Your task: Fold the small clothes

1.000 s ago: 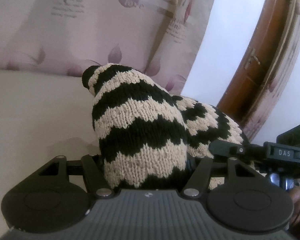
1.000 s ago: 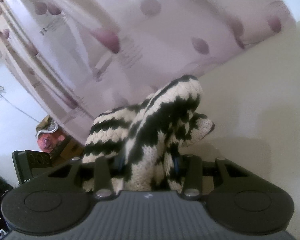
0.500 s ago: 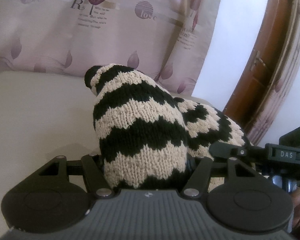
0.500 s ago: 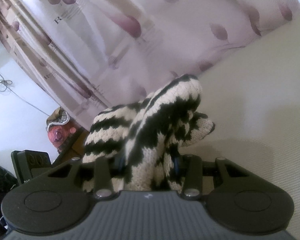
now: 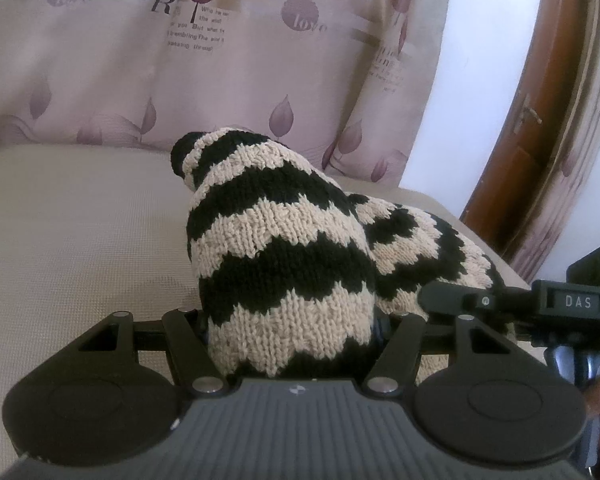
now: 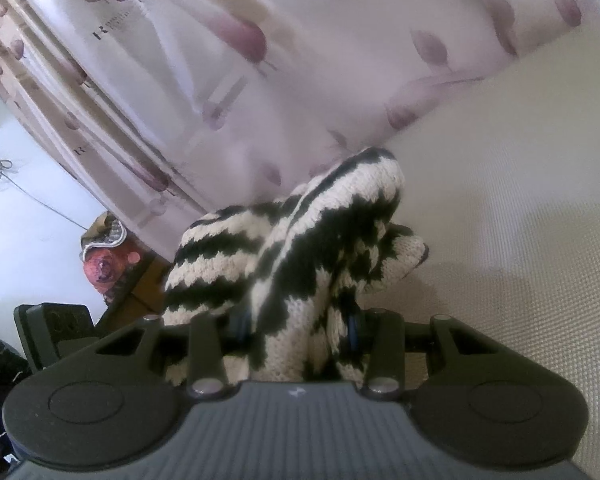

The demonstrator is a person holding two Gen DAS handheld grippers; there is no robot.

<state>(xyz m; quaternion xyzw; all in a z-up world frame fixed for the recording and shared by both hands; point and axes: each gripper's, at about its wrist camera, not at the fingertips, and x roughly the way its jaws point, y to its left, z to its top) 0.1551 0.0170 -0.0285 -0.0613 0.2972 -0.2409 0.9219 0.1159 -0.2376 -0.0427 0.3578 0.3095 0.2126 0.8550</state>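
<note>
so, garment: we see a small knitted piece (image 5: 284,264) in black and cream zigzag stripes, bunched up and raised off the beige surface (image 5: 84,240), held between our two tools.
left hand-held gripper (image 5: 292,332): clenched on one bunched end of the knit; the wool fills the gap between its fingers and bulges up and forward over them.
right hand-held gripper (image 6: 296,332): grasping the other end of the same knit (image 6: 300,256); the fabric is squeezed into folds between its blue-edged pads (image 6: 354,330).
where the knit sits: it hangs between the two tools, above the beige surface, and its shadow falls on the surface below in the right wrist view.
neighbour tool: in the left wrist view the other tool (image 5: 560,304), marked "das", shows at the right edge, just beside the knit.
beige surface: a woven texture, and we cannot tell whether it is a bed or a cushion.
backdrop: a pale pink curtain (image 5: 180,60) printed with purple leaves and lettering hangs behind the surface.
far right, left wrist view: a brown wooden door (image 5: 540,120) with a handle, next to a white wall.
far left, right wrist view: a reddish object (image 6: 108,264), too blurred to name.
</note>
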